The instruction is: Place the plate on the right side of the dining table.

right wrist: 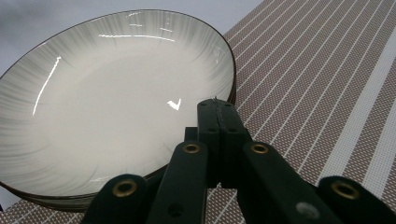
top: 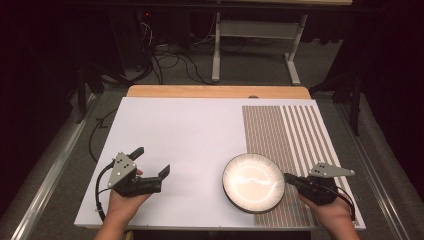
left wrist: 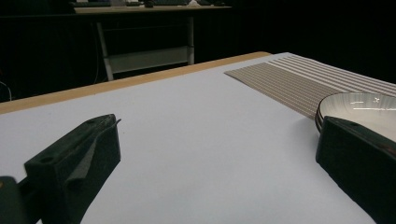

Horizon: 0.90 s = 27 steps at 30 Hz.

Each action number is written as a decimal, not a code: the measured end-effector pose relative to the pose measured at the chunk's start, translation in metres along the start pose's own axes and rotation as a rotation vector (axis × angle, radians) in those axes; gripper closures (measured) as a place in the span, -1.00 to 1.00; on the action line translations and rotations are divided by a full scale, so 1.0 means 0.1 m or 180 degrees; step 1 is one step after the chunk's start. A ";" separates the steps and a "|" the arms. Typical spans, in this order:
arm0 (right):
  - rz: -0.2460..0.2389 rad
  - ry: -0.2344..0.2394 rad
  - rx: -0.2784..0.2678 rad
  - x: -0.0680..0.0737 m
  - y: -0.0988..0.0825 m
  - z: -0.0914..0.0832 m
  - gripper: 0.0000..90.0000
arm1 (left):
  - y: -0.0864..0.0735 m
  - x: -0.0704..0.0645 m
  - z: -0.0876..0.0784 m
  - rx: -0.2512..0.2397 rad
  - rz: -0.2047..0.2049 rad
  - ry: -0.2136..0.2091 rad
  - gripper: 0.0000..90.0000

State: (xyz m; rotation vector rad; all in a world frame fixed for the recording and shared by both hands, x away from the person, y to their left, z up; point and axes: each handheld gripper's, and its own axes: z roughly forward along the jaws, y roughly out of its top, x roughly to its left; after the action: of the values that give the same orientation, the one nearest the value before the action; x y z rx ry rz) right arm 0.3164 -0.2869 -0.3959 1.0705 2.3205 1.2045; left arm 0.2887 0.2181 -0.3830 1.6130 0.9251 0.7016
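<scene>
- One white bowl [top: 253,182] with a dark rim sits near the front of the white table [top: 190,130], half on the striped brown mat [top: 290,135]
- The right gripper [top: 287,176] is just beside the bowl's right edge; its jaws are pressed together with nothing between them
- The left gripper [top: 151,161] rests well apart on the left side, and its jaws stand wide open and hold nothing
- A hand [top: 327,212] holds each gripper from below
</scene>
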 end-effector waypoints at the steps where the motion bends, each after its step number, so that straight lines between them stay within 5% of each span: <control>1: 0.0000 -0.0001 0.0000 0.00 0.00 0.00 1.00 | 0.00 0.00 0.00 0.0000 0.0001 -0.0001 -0.98; 27: -0.0016 0.0005 0.0020 0.01 -0.01 0.02 1.00 | 0.00 0.00 0.01 0.0001 -0.0001 -0.0019 -0.98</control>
State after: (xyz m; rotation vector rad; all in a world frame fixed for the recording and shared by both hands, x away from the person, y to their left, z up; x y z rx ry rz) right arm 0.3161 -0.2852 -0.3972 1.0656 2.3283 1.1973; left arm 0.2893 0.2173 -0.3831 1.6143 0.9212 0.6962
